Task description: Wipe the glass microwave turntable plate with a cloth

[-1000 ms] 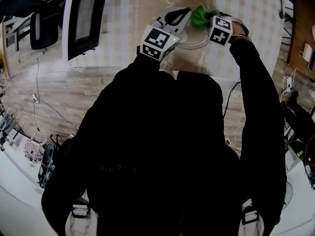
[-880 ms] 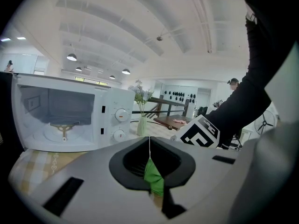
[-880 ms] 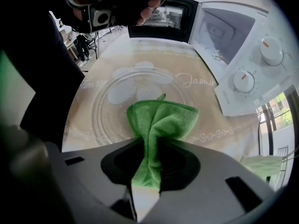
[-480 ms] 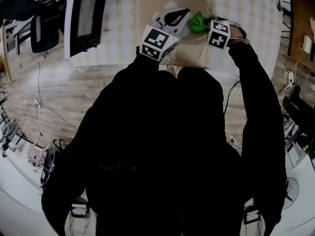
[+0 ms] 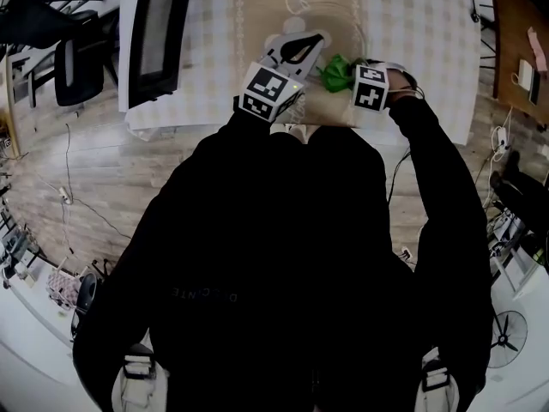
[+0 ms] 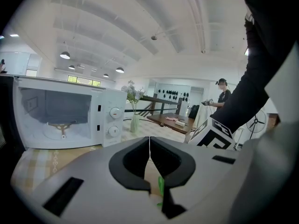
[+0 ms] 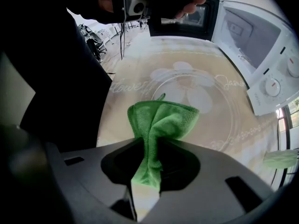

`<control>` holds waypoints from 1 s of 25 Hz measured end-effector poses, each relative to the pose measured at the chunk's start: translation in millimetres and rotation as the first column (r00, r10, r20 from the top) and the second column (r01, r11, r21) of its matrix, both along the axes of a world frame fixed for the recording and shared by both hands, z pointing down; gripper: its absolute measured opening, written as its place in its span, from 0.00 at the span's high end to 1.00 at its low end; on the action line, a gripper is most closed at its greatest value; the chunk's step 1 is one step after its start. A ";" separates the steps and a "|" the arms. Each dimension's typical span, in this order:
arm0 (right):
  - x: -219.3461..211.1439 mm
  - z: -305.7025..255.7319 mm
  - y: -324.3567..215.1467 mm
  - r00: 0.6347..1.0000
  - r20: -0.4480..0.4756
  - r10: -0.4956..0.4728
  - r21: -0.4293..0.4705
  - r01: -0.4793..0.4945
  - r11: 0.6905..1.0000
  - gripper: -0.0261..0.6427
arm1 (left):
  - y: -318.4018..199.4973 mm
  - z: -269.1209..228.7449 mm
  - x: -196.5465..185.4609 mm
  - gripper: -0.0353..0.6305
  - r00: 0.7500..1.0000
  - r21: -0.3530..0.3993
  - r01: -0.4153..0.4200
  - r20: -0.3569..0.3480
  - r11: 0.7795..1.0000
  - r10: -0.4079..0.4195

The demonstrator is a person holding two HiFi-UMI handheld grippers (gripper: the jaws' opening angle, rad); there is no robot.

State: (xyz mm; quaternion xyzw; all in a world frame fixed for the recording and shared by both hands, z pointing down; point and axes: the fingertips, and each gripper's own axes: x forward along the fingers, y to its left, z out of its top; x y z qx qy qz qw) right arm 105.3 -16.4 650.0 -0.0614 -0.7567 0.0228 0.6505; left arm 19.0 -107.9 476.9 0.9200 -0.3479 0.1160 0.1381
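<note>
Two hand-held grippers are in play, and you have one cloth, one plate and one microwave to think about. Nearest you, the right hand-held gripper [image 7: 150, 146] is clamped on a bunched fold of the green cloth [image 7: 163, 120], whose free end fans out ahead of the jaws. It looks soft, light and limp, so it will likely drag and fold over instead of pushing flat; a grip close to the wad should give you firmer pressure. The left hand-held gripper [image 6: 149, 146] has its jaws pressed together, and nothing can be made out between them. Just beyond the cloth, the glass turntable plate [image 7: 219, 106] lies flat on the flower-patterned covering of the table [image 5: 206, 24], below the cloth's front edge; whether the two touch is not clear. Treat the plate as stiff, smooth and breakable. It could skate on the fabric under a sideways wipe, so the rim is probably the place to steady it, with gentle pressure and no lifting by one edge. Farther back on the same table stands the white microwave [image 6: 70, 118], its door open and its cavity showing only the bare roller ring. Beside it is a single vase of flowers [image 6: 134, 122].
</note>
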 end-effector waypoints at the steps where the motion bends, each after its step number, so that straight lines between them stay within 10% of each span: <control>1: -0.2 -1.5 4.6 1.000 0.002 0.002 -0.012 -0.002 1.000 0.80 | 1.8 -0.9 -0.5 0.91 1.000 0.001 -0.004 0.001 1.000 0.004; 9: -5.9 -30.0 5.9 0.991 0.090 0.097 0.002 -0.097 0.995 0.80 | 2.7 -9.0 -12.5 0.91 1.000 0.005 -0.007 0.005 1.000 0.007; 14: -14.0 -75.6 -26.7 0.924 0.282 0.259 0.063 -0.287 0.956 0.80 | -7.6 -31.1 -22.0 0.91 1.000 0.047 0.008 -0.010 0.999 -0.007; 19: -20.0 -132.1 -48.9 0.793 0.491 0.361 0.093 -0.460 0.883 0.80 | -12.7 -53.8 -31.3 0.91 1.000 0.081 0.023 -0.021 0.996 -0.021; 25: -17.1 -212.2 -64.5 0.528 0.738 0.420 0.015 -0.635 0.772 0.80 | -5.0 -81.4 -34.0 0.91 1.000 0.127 0.015 -0.023 0.992 -0.012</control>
